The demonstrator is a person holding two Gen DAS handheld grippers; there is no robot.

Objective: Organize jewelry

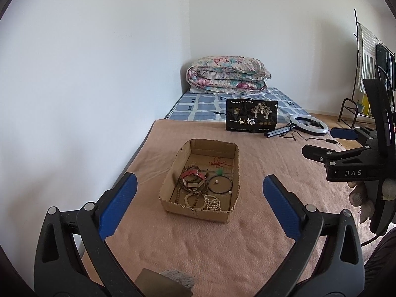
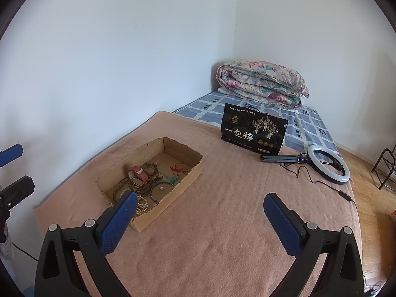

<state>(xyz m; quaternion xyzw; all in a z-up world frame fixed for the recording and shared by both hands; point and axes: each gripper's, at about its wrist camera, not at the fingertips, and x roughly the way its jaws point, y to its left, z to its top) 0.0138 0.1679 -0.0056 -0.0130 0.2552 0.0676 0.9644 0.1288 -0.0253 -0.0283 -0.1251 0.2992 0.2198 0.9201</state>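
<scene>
Jewelry lies loose in a shallow cardboard box [image 1: 200, 173], ahead of the left tool [image 1: 198, 203] and between the lines of its two fingers, set on a pinkish-brown blanket [image 1: 198, 245] that covers the near end of a bed. In the box: a pink-strapped watch [image 1: 192, 174] resting on a long coil of brown wooden beads [image 1: 184, 188], a dark thin bangle [image 1: 220, 184] just beside them, a white bead bracelet [image 1: 212, 202] at the wall nearest the left tool, a tan bead bracelet [image 1: 194, 201] touching it, a red knotted cord [image 1: 217, 162] toward the far wall, and a small green charm [image 1: 219, 171] between cord and bangle.

Left tool: fingers spread wide apart, nothing between them, held above the blanket short of the box. Right tool [image 2: 198, 205]: fingers likewise wide apart and holding nothing; from its own view the box sits ahead and to its left, the near corner behind its left finger [image 2: 118, 220].

Beyond the box stands a black snack pouch [image 1: 252, 118] with gold tree print and Chinese lettering. To the right of the pouch lies a white ring light [image 1: 309, 124] on a folded tripod, cable trailing over the blanket. Farther off, a blue checked sheet [image 1: 198, 105] and a folded floral quilt [image 1: 226, 75] against the white wall.
</scene>
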